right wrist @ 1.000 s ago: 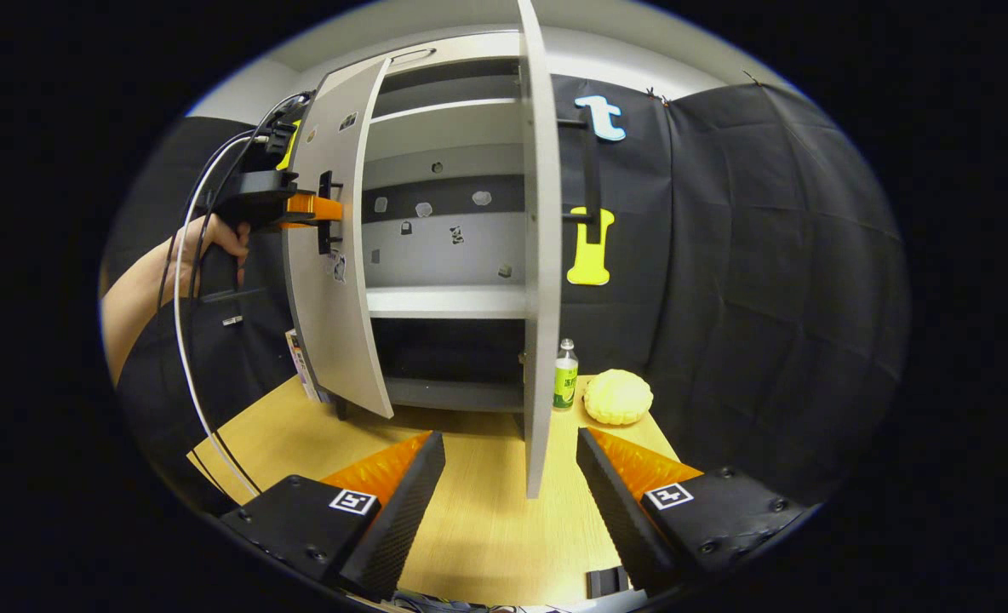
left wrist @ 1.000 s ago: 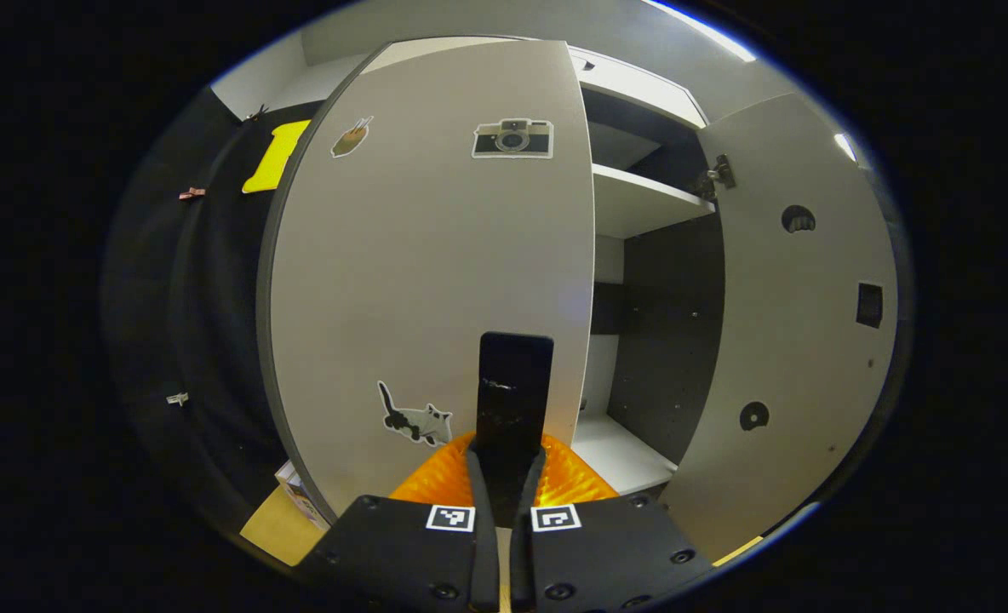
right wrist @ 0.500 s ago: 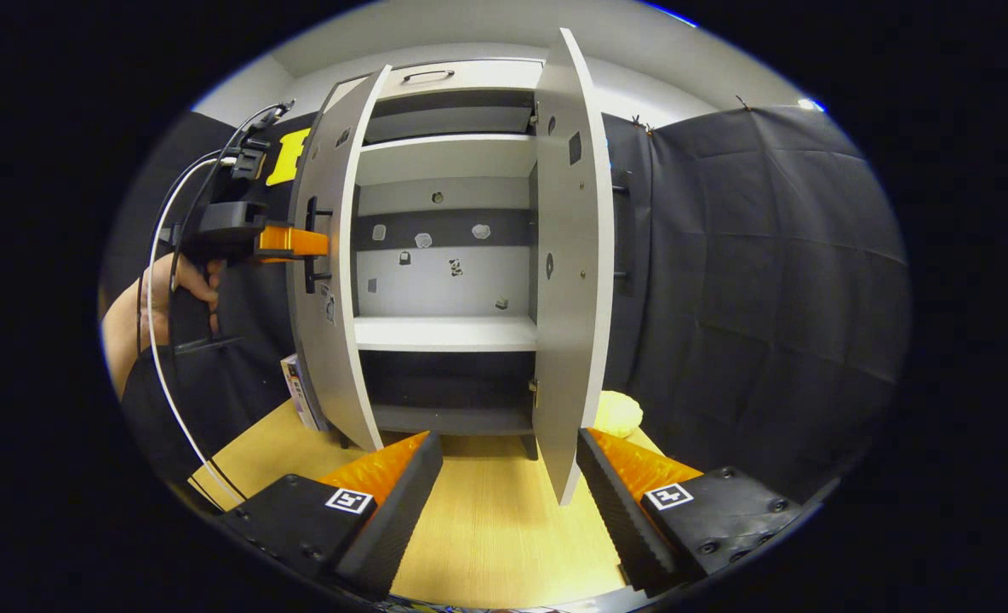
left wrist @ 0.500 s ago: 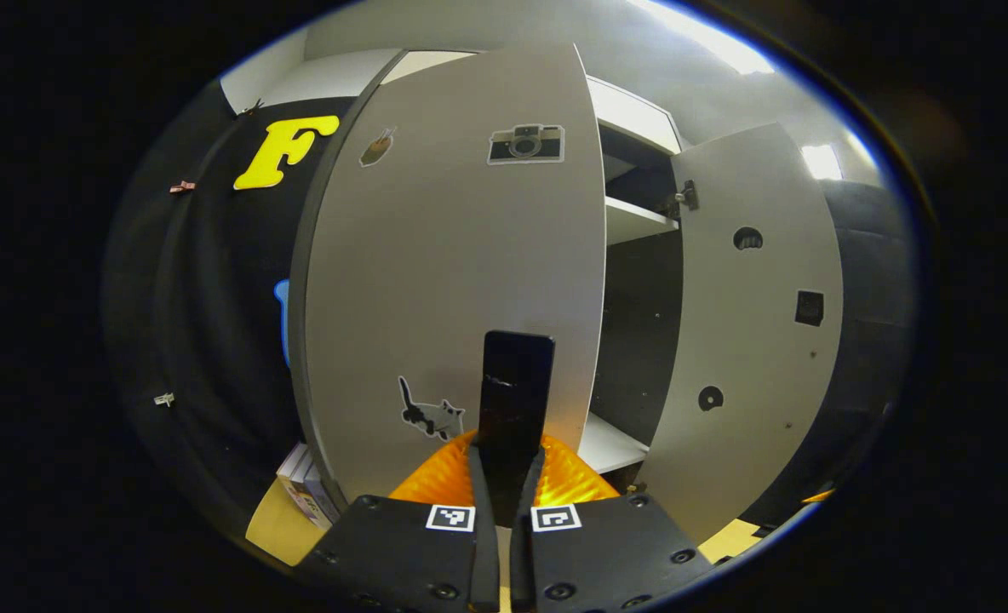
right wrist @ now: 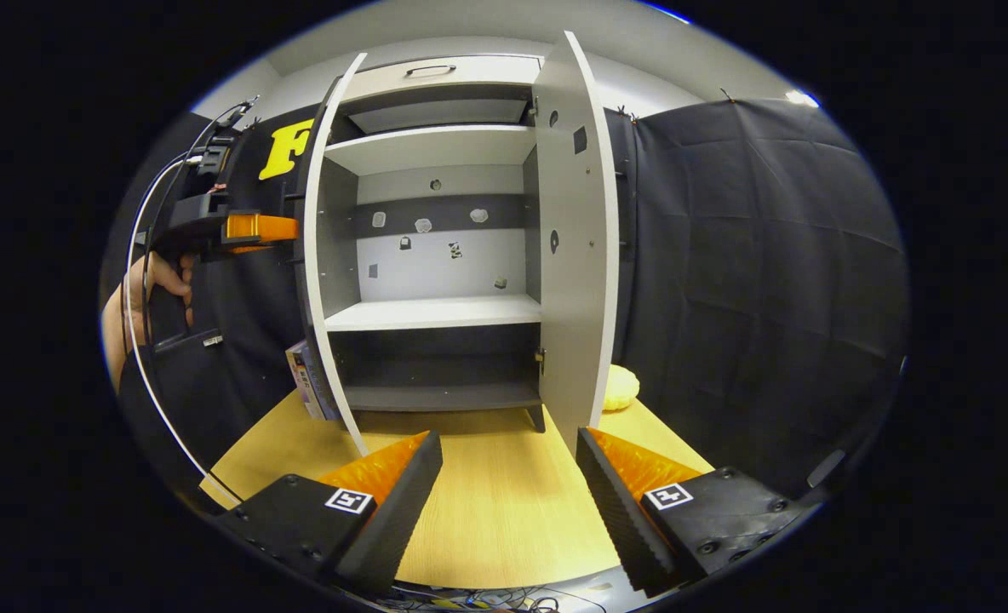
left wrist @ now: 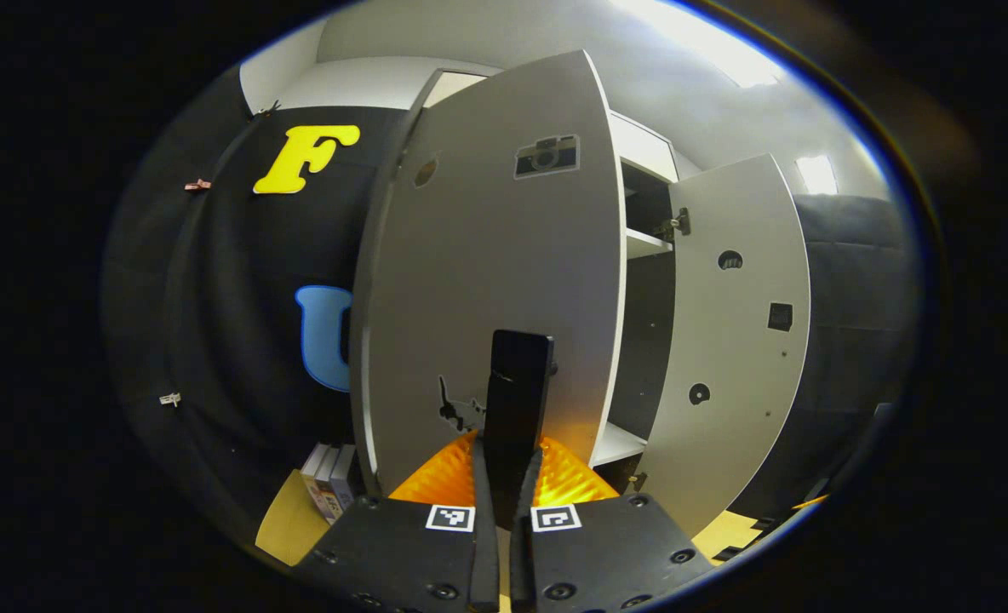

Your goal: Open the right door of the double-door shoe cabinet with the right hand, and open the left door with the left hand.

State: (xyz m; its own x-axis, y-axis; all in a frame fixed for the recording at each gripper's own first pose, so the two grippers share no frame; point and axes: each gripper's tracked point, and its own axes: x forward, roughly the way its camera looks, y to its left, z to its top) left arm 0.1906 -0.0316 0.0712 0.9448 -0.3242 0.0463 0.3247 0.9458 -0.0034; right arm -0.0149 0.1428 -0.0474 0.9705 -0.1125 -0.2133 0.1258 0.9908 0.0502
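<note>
The grey shoe cabinet (right wrist: pixel 436 213) stands with both doors swung out. In the left gripper view, my left gripper (left wrist: pixel 508 455) is shut on the dark upright handle (left wrist: pixel 518 375) of the left door (left wrist: pixel 487 281), which carries stickers. Beyond it the right door (left wrist: pixel 734 340) shows its inner face. In the right gripper view the left door (right wrist: pixel 321 281) is nearly edge-on, with a hand (right wrist: pixel 142 285) holding the left gripper (right wrist: pixel 253 228) against its outer side. The right door (right wrist: pixel 576 255) stands wide. My right gripper (right wrist: pixel 508 477) is open over the table, apart from the door.
The cabinet rests on a wooden table (right wrist: pixel 487 511). Books (right wrist: pixel 304 383) lean by its left foot, and a yellow round object (right wrist: pixel 619 387) lies behind the right door. Inside are a white shelf (right wrist: pixel 436 313) and a dark bottom board. Black cloth walls surround the booth.
The left door has swung further outward with my left gripper on its handle. The right door has gone wider and stands free of my right gripper, which stays open.
</note>
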